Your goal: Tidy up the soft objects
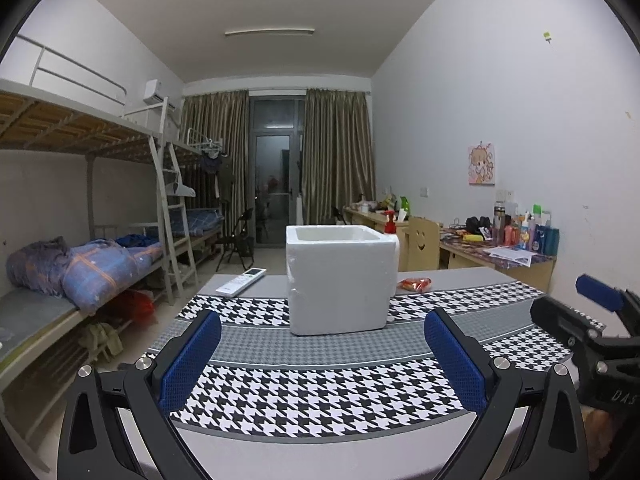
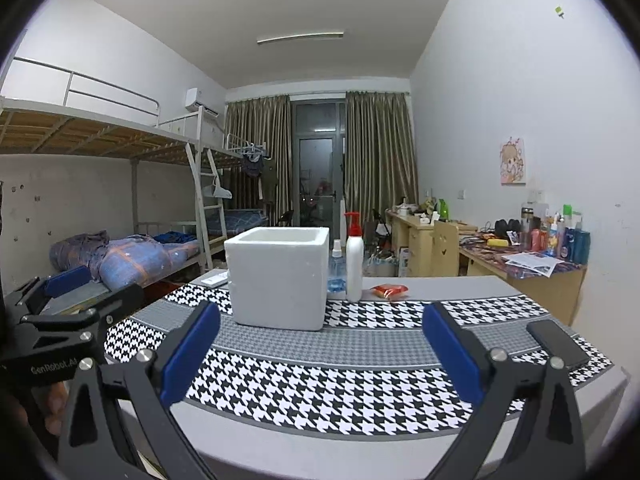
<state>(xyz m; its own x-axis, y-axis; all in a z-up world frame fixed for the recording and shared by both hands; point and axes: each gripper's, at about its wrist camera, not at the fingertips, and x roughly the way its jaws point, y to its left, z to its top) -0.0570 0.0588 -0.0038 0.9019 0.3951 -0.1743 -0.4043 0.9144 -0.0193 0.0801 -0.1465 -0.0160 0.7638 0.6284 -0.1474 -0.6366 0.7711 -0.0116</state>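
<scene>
A white foam box point(image 1: 340, 278) point(image 2: 278, 278) stands open-topped on the houndstooth mat point(image 1: 320, 392) point(image 2: 328, 384), its inside hidden. A small red-orange packet point(image 1: 415, 284) point(image 2: 389, 290) lies behind it to the right. My left gripper point(image 1: 322, 354) is open with nothing between its blue pads, well short of the box. My right gripper point(image 2: 320, 346) is open too and holds nothing, level with the left one. Each gripper shows at the edge of the other's view: the right gripper point(image 1: 592, 320) and the left gripper point(image 2: 64, 300).
A white remote point(image 1: 241, 281) lies left of the box. A white pump bottle point(image 2: 353, 258) and a small clear spray bottle point(image 2: 337, 270) stand right of it. A black phone point(image 2: 557, 342) rests at the mat's right edge. Bunk beds stand left, cluttered desks right.
</scene>
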